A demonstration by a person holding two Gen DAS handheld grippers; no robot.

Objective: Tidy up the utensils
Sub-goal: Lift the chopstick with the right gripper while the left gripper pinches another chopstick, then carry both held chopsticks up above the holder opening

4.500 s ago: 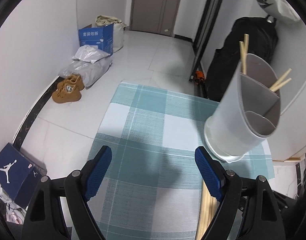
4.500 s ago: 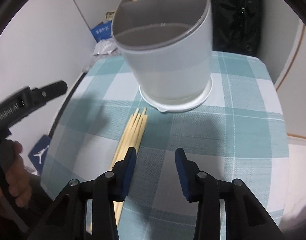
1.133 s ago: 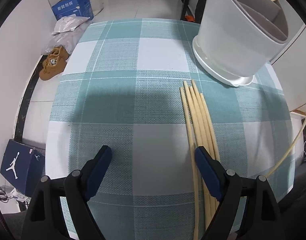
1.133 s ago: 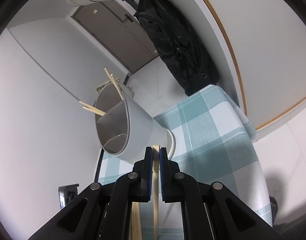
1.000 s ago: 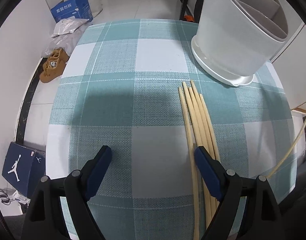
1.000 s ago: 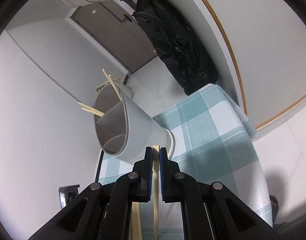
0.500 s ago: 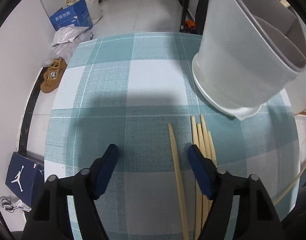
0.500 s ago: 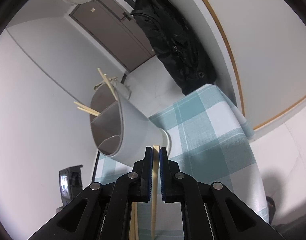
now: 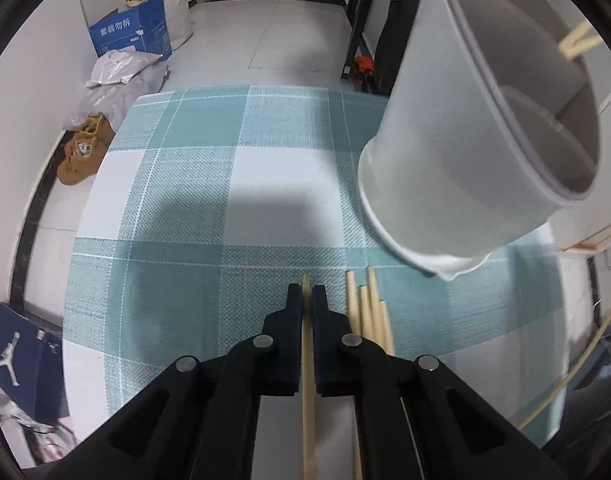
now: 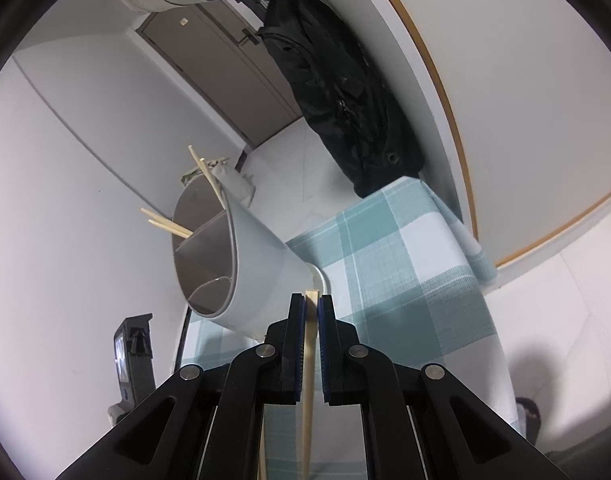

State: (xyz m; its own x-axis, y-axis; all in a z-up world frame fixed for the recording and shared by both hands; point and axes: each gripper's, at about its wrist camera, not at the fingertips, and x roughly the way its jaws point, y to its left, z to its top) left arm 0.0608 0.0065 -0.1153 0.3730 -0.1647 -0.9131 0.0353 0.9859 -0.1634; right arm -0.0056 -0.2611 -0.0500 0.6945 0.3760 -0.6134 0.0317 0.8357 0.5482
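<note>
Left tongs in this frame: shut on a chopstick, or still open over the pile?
Shut on one. The left tongs have their pads pressed on a single chopstick, while the other chopsticks lie loose on the checked cloth beside them.

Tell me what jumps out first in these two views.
Each gripper is shut on a single chopstick: the left gripper low over the teal checked cloth, the right gripper raised with its chopstick. The big grey divided holder stands on the cloth at right, chopsticks already in it. More loose chopsticks lie beside the left one.
</note>
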